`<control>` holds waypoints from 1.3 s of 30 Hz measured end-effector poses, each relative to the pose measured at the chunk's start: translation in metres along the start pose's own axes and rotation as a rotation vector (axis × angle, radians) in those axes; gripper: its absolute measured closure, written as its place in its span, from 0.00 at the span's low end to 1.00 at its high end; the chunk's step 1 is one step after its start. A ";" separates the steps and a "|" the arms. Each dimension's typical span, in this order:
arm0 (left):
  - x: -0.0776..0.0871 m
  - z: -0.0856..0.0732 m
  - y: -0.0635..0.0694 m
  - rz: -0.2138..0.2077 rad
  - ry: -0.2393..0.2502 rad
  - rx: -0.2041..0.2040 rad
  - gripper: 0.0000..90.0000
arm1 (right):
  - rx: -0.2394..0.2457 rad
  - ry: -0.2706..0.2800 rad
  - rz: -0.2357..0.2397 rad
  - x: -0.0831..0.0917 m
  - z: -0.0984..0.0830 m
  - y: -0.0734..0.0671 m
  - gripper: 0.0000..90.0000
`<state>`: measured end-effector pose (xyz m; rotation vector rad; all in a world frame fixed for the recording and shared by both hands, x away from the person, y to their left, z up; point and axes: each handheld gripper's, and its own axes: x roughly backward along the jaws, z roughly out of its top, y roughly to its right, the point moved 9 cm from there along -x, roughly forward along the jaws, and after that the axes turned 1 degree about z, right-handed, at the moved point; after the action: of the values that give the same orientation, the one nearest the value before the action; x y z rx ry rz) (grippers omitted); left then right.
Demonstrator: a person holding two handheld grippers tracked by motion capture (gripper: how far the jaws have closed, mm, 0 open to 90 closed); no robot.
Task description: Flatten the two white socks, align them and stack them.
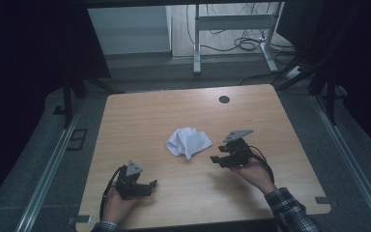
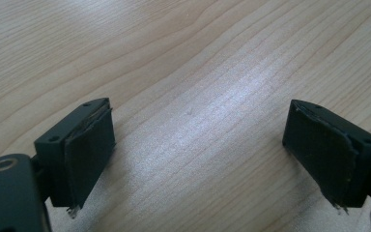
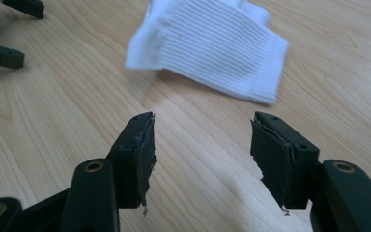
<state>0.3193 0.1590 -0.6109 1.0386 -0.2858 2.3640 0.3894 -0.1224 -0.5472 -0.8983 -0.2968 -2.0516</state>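
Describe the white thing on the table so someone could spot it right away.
On the wooden table, look near the middle, just ahead of the right tool. The crumpled white ribbed sock lies there, the only soft, pale thing on the wood.

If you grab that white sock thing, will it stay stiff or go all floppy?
Probably floppy: the white ribbed sock lies crumpled in soft folds on the table. It looks light, so a push would likely bunch it. Its knit should grip well.

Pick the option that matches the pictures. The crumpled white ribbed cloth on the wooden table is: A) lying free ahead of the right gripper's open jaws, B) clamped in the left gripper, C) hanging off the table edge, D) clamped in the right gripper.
A: the crumpled white ribbed cloth lies on the wooden table, ahead of the right gripper, whose jaws stand apart with nothing between them.
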 end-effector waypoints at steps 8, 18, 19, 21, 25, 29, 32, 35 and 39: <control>0.000 0.000 0.000 0.000 0.000 0.000 0.12 | 0.015 0.001 0.030 -0.013 0.017 -0.014 0.46; 0.000 0.000 0.000 0.000 0.000 -0.006 0.12 | 0.009 0.018 0.060 -0.023 0.038 -0.021 0.49; 0.000 0.000 0.000 0.000 0.000 -0.006 0.12 | 0.010 0.021 0.062 -0.025 0.041 -0.022 0.50; 0.000 0.000 -0.001 0.000 0.000 -0.008 0.12 | 0.007 0.025 0.066 -0.027 0.045 -0.024 0.52; 0.000 0.000 0.000 0.000 0.000 -0.007 0.12 | 0.006 0.030 0.068 -0.033 0.053 -0.025 0.56; 0.000 0.000 0.000 0.000 0.000 -0.007 0.12 | 0.007 0.028 0.077 -0.043 0.062 -0.029 0.58; 0.000 0.000 0.000 0.000 0.000 -0.007 0.12 | -0.002 0.019 0.070 -0.053 0.065 -0.030 0.55; 0.000 0.000 -0.001 0.000 -0.001 -0.009 0.12 | -0.031 0.017 0.054 -0.065 0.068 -0.029 0.50; 0.000 0.000 -0.001 0.001 -0.001 -0.008 0.12 | -0.037 0.005 0.020 -0.079 0.067 -0.028 0.48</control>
<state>0.3197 0.1596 -0.6109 1.0363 -0.2963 2.3607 0.4300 -0.0234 -0.5507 -0.9148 -0.2465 -2.0466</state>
